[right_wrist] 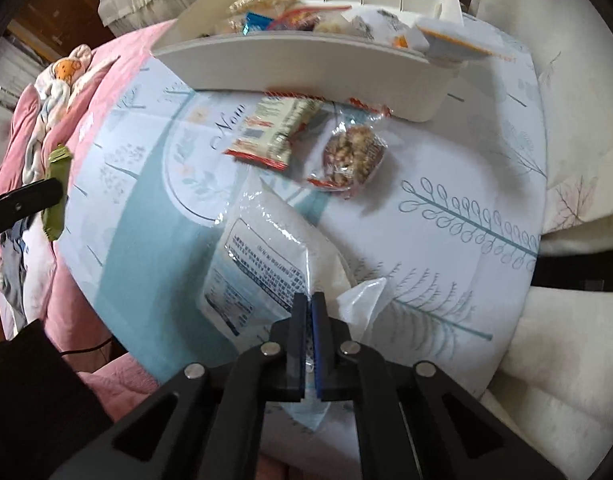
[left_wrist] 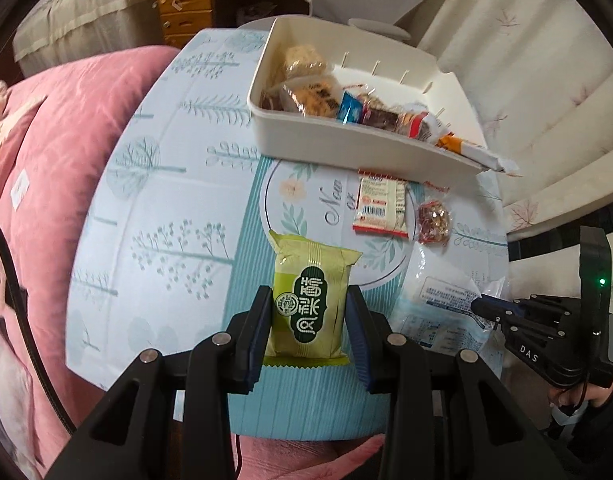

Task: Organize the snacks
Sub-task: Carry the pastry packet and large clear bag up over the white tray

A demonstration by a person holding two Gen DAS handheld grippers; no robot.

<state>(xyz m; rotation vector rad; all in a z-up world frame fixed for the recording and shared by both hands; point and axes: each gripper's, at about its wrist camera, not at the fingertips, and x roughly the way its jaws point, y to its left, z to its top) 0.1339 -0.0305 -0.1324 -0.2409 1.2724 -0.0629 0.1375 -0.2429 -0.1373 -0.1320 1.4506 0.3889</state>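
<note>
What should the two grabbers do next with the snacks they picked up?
Probably carry both to the white box and drop them in. The left gripper clamps the green packet, the right gripper pinches the clear bag, and the box already holds other snacks.

A round table (left_wrist: 154,208) wears a pale blue cloth printed with trees and leaves. To one side lies a pink quilt (left_wrist: 54,152) with a soft toy (right_wrist: 66,68) on it. Behind stands a wooden chest of drawers (left_wrist: 182,4), with a beige bedcover (left_wrist: 86,12) beside it. On the other side is a cream sofa (left_wrist: 526,80) with a faint leaf pattern. The light is soft daylight.
</note>
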